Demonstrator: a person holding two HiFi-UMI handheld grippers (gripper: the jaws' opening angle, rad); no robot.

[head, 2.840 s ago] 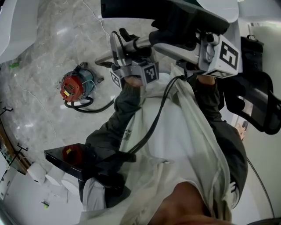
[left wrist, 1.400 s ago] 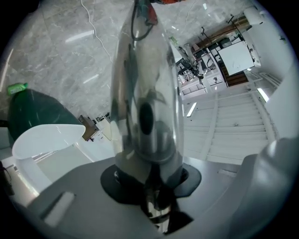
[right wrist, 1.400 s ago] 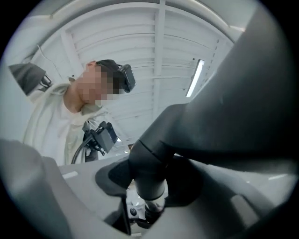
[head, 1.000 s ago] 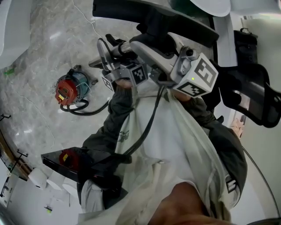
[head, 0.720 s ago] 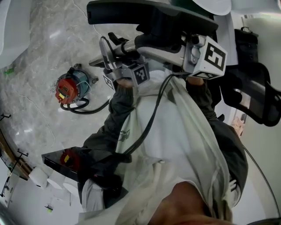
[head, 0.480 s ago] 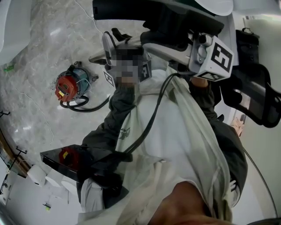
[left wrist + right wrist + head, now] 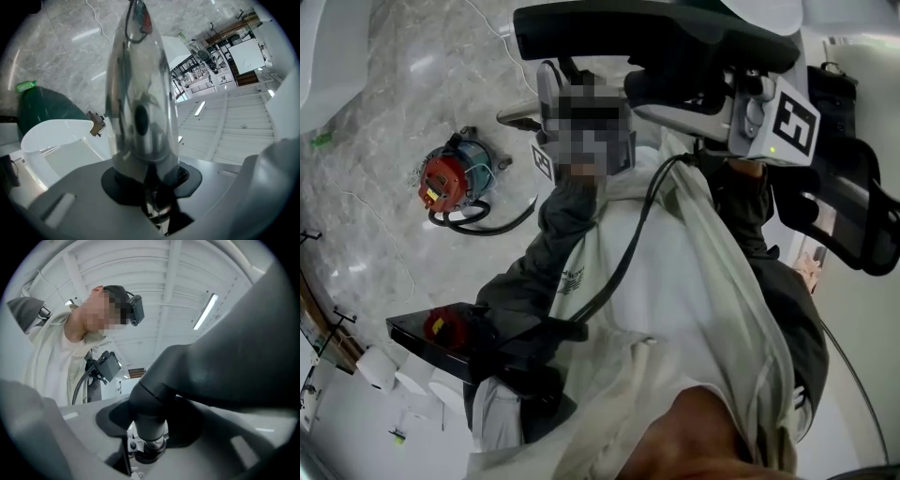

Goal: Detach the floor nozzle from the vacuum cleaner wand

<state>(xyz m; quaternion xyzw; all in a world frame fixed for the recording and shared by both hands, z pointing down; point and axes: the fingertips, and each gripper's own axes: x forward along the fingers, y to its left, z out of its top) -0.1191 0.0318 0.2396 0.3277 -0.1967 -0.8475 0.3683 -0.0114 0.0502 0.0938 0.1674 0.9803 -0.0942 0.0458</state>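
The left claw (image 7: pixel 150 183) is clenched on the shiny chrome wand (image 7: pixel 140 93), which runs up and away between its jaws. The right claw (image 7: pixel 149 430) is grasping the dark neck of the black floor nozzle (image 7: pixel 225 357). In the head view the nozzle's flat head lies across the top, above both claws, and a blur patch covers the spot where neck meets wand. Since a second ago the right claw's marker cube (image 7: pixel 792 122) has rolled back from its tilt and sits higher and further right. The left claw has barely shifted. The red-and-teal canister vacuum (image 7: pixel 448 180) sits on the grey marble floor (image 7: pixel 384 84) as before, well apart from both claws.
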